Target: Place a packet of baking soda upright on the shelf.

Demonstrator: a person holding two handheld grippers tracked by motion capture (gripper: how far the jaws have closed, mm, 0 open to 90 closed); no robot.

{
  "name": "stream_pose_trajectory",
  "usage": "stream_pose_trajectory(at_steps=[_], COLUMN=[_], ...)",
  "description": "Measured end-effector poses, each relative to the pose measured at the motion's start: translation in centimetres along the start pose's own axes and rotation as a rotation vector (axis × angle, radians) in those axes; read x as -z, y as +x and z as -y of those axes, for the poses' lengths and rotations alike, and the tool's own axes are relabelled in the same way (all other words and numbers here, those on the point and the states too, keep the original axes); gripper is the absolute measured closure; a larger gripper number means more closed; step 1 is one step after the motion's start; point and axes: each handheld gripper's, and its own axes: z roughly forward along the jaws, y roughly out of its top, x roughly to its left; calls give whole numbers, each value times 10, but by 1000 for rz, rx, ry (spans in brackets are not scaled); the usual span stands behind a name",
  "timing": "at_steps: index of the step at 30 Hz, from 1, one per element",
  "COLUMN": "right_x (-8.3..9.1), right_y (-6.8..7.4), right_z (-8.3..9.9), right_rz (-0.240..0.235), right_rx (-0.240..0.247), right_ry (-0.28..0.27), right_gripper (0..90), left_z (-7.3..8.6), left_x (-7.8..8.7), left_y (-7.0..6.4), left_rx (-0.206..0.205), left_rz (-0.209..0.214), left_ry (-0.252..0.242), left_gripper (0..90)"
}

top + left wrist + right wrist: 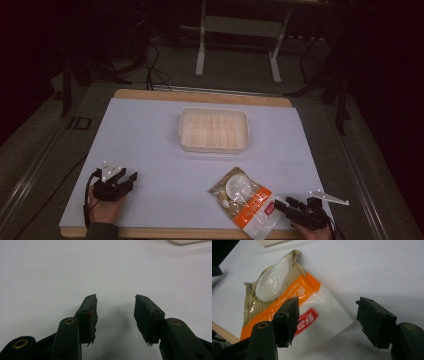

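Observation:
A flat food packet (246,201) with an orange band, white end and clear window lies on the white sheet near the table's front right. My right gripper (283,205) stands open just right of it, jaws pointing at its white end. In the right gripper view the packet (287,302) lies partly between and beyond the jaws, and that gripper (328,320) holds nothing. My left gripper (127,179) rests open at the front left, held by a hand. In the left gripper view its jaws (115,315) are spread over bare white sheet.
A shallow white plastic tray (214,146) sits at the middle of the white sheet (150,130), towards the far side. Its corner (190,241) peeks in at the top of the left gripper view. The wooden table edge (200,95) runs behind; a metal stand and cables lie beyond on the floor.

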Motion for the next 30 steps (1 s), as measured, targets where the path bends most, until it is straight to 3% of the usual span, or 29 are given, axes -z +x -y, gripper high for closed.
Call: stream_pose_trajectory(at_steps=[11,17,22,24,30], right_x=[-2,-10,-19,-21,-23], right_y=[9,18,30,36,38], right_z=[13,16,17,17,11], right_rz=[-46,-114,-144,-130,-148], right_rx=[-11,-11,-10,2,-18], right_ry=[29,50,76,81,63], right_gripper=[358,392,437,501,811], left_z=[0,-1,-1,-1,-1], left_x=[-1,-1,-1,-2,-2], left_y=[-1,-2,-3,-3,-4], left_rx=[-6,-11,-19,-19,-24], left_rz=[-7,-9,-7,-7,-7], left_ry=[1,3,2,-2,2], left_gripper=[521,519,517,517,515])
